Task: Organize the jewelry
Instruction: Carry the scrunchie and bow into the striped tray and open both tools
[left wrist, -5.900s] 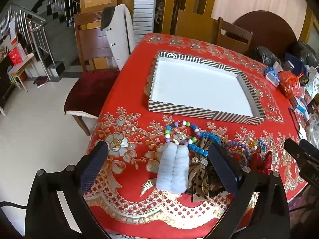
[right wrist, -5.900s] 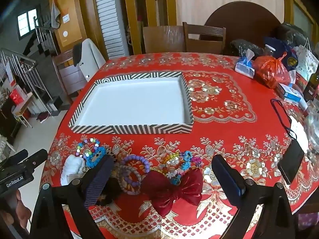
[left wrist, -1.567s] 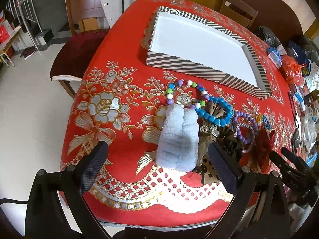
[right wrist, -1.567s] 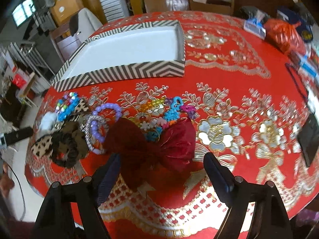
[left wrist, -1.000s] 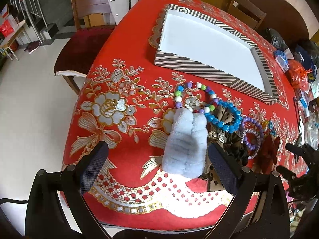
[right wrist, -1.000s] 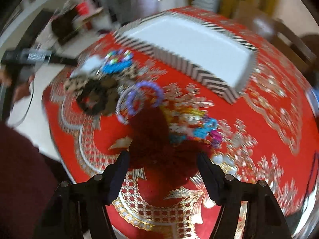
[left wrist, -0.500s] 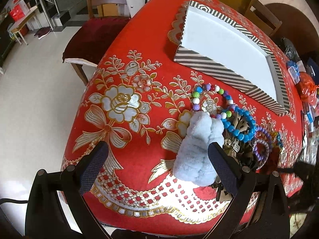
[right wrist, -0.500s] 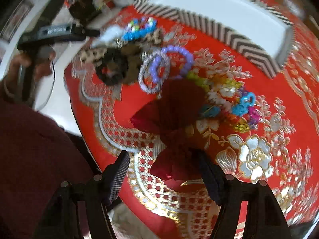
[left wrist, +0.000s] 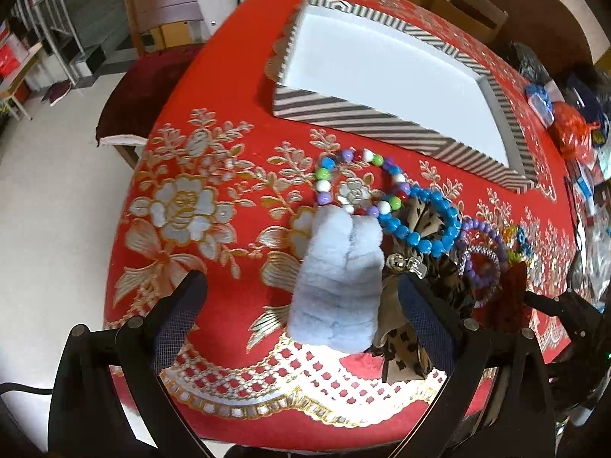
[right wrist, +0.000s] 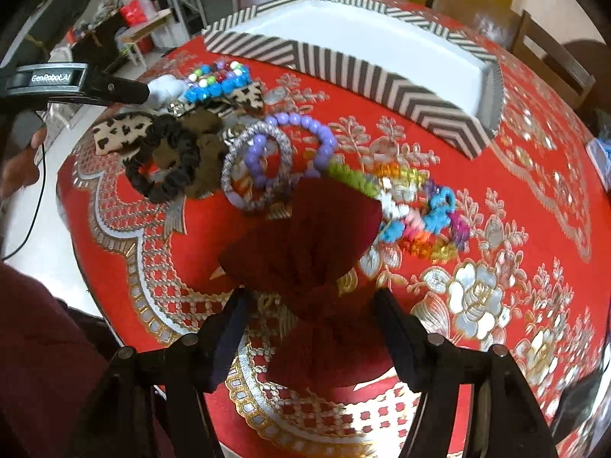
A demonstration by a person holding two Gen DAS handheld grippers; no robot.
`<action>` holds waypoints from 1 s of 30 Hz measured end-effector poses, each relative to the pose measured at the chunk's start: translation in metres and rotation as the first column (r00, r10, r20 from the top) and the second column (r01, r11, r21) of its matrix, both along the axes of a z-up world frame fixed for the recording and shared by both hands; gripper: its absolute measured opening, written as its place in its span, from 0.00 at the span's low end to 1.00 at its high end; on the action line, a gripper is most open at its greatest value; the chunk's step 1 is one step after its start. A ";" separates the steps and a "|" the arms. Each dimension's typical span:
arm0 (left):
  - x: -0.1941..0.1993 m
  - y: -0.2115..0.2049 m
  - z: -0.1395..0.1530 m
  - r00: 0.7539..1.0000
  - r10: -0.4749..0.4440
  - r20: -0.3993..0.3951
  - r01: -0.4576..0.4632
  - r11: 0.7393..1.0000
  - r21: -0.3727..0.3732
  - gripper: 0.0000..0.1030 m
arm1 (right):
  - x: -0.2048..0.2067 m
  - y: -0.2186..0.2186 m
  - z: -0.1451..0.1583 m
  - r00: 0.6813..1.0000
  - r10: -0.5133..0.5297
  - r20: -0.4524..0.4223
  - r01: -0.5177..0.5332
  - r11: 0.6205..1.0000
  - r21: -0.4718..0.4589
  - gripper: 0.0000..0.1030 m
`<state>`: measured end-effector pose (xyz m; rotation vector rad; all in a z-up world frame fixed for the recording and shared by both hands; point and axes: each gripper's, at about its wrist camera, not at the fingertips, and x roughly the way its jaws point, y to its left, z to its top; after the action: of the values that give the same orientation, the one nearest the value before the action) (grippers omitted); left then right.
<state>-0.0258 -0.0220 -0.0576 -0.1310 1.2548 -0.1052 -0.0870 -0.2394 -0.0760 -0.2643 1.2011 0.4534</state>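
Observation:
A pile of jewelry lies near the front edge of the red tablecloth. In the left wrist view my left gripper (left wrist: 301, 286) is open, its jaws either side of a fluffy pale-blue scrunchie (left wrist: 338, 278). Behind it lie a multicolour bead bracelet (left wrist: 355, 183) and a blue bead bracelet (left wrist: 427, 221). In the right wrist view my right gripper (right wrist: 311, 301) is open around the knot of a dark red bow (right wrist: 317, 252), apparently not gripping it. A purple bead bracelet (right wrist: 301, 141), a black scrunchie (right wrist: 164, 164) and colourful clips (right wrist: 427, 213) lie beyond. The empty striped tray (right wrist: 382, 72) stands behind.
Leopard-print bows (right wrist: 118, 133) lie among the pile. The table's front edge (left wrist: 305, 412) drops off just under both grippers. Chairs (left wrist: 164, 7) stand on the far and left sides. Bags and boxes (left wrist: 573, 114) crowd the table's right side.
My right gripper has swung in and lowered over the red bow, its jaws now straddling the knot. My left gripper has moved closer to the pale-blue scrunchie.

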 end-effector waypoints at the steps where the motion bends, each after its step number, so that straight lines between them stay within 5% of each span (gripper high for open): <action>1: 0.000 -0.002 -0.001 1.000 -0.010 0.000 0.010 1.000 -0.001 0.86 | -0.001 -0.003 0.001 1.000 -0.019 0.007 0.018 1.000 0.004 0.50; 4: 0.005 -0.008 -0.015 0.998 -0.042 -0.057 0.041 0.999 -0.023 0.44 | -0.002 -0.009 0.003 0.997 -0.076 0.018 0.075 0.997 0.029 0.29; 8: 0.005 -0.010 -0.011 0.998 -0.055 -0.043 0.053 0.998 -0.031 0.30 | -0.004 -0.020 0.012 0.992 -0.122 0.007 0.121 0.988 0.095 0.17; 20: -0.004 0.013 0.053 0.992 -0.054 0.117 0.059 0.997 -0.042 0.27 | -0.003 -0.041 0.071 0.967 -0.251 0.045 0.229 0.934 0.275 0.16; 30: 0.050 -0.004 0.086 0.977 -0.072 0.200 0.076 0.997 -0.013 0.27 | 0.084 -0.045 0.103 0.940 -0.328 0.098 0.286 0.909 0.303 0.16</action>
<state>0.0239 -0.0262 0.0284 -0.0889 1.0587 -0.1908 -0.0029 -0.2843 0.0268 0.1400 0.9953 0.3180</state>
